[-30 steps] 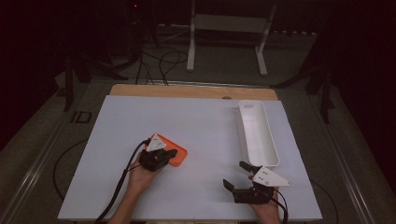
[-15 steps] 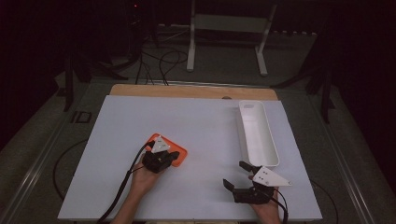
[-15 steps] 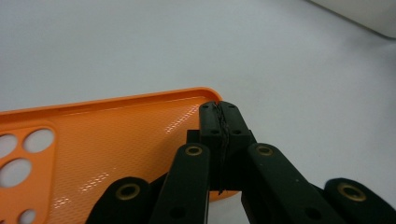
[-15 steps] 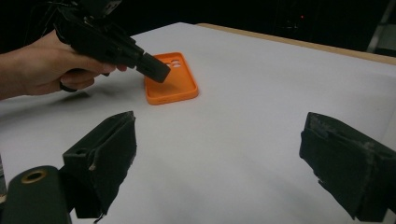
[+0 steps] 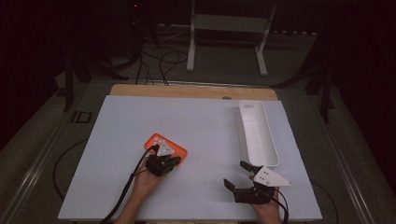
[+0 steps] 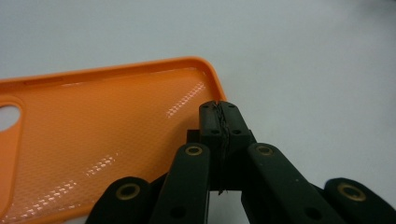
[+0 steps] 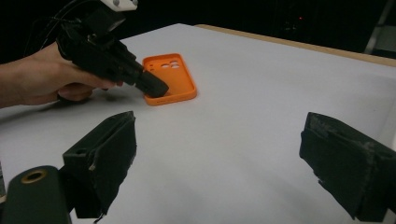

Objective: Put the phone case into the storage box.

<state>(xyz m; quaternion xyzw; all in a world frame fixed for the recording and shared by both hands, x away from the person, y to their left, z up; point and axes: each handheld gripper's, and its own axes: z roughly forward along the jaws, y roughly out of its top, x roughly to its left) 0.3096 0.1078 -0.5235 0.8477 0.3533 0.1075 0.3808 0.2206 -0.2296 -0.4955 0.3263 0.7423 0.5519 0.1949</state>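
White sheeting (image 5: 201, 126) covers the table in a dark room. Left gripper (image 6: 219, 116), jaws pressed together, touches the near edge of an orange phone case (image 5: 166, 148) lying open-side up. Right gripper (image 5: 238, 176) rests wide open, near right, beside a white tray (image 5: 257, 133).

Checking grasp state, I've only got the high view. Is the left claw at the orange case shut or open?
Observer: Shut. In the left gripper view, the left claw has its pads pressed together at the rim of the orange phone case. I can't tell if the rim is pinched.
Operator: Which way up is the case?
Observer: Hollow side up; its textured inner face shows.
Operator: Right claw?
Observer: The right claw is wide open, with nothing between its jaws, and faces the case across the white table.
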